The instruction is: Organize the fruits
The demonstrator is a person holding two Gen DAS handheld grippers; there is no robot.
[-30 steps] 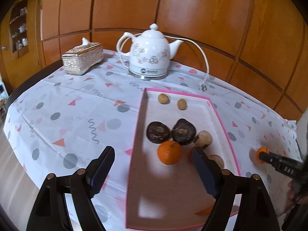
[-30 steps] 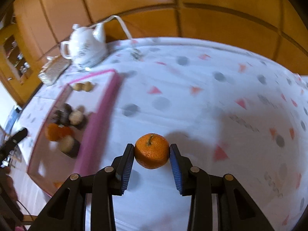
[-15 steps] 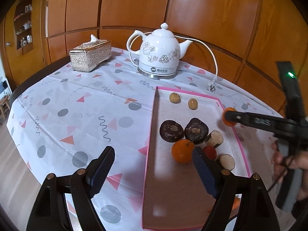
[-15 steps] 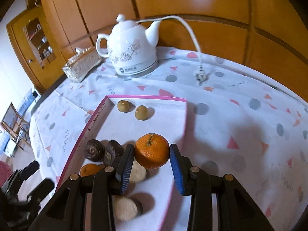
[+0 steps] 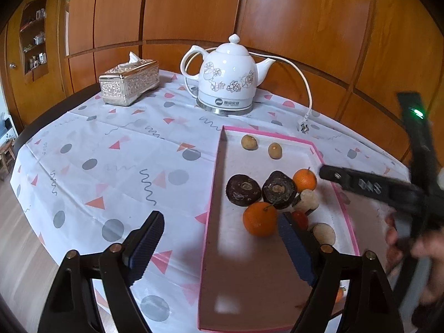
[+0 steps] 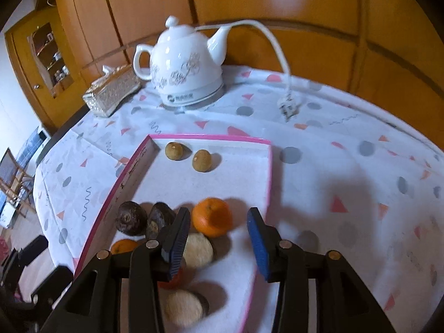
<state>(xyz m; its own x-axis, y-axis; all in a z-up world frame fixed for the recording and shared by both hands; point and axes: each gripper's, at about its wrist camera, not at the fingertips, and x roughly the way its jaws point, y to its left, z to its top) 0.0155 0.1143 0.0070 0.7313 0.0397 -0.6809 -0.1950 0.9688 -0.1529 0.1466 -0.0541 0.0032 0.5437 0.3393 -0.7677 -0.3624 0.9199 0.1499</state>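
Observation:
A pink-rimmed tray (image 5: 214, 183) (image 6: 269, 172) lies on the patterned tablecloth. In it are two small brown fruits (image 5: 249, 141) (image 6: 174, 151), two dark round fruits (image 5: 243, 188) (image 6: 130, 218), pale cut pieces (image 6: 196, 249) and two tangerines. One tangerine (image 6: 212, 216) (image 5: 304, 179) rests on the tray floor just ahead of my right gripper (image 6: 219, 238), which is open and empty. The other tangerine (image 5: 259, 218) lies near my left gripper (image 5: 219, 247), which is open and empty above the tray's left edge.
A white kettle (image 5: 230, 79) (image 6: 183, 66) with a cord and plug (image 6: 288, 105) stands behind the tray. A silver tissue box (image 5: 129, 82) (image 6: 112, 91) sits at the back left. Wooden wall panels close the far side.
My right gripper moved over the tray, opened and let go of the tangerine, which now rests in the tray. The left gripper stayed open and shifted slightly.

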